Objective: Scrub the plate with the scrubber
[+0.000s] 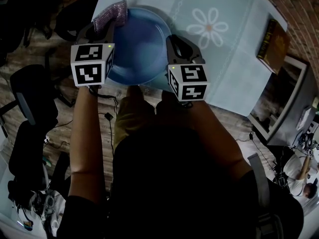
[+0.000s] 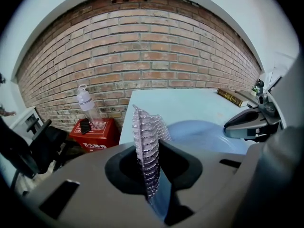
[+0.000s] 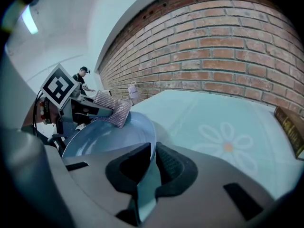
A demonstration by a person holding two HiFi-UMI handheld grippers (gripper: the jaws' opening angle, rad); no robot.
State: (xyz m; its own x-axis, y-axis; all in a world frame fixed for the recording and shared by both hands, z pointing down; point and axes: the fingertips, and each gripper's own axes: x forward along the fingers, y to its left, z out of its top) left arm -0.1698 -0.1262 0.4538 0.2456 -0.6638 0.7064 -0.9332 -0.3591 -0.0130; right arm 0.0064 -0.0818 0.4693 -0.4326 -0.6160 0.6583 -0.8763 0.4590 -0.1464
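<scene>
Plate (image 1: 137,46), blue, at table (image 1: 234,68) edge: its near rim is clamped between the jaws of the right gripper (image 3: 151,160). Left gripper (image 2: 152,175) is closed tight on the silvery mesh scrubber (image 2: 145,127), which sticks out ahead of its jaws at the plate's far-left rim.

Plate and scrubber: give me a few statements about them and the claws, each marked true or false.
1. The left claw is shut on the scrubber. True.
2. The right claw is open and empty. False: it is shut on the rim of the blue plate.
3. The scrubber lies loose in the middle of the blue plate. False: the left claw holds it at the rim.
4. A book lies on the table, right of the blue plate. True.
</scene>
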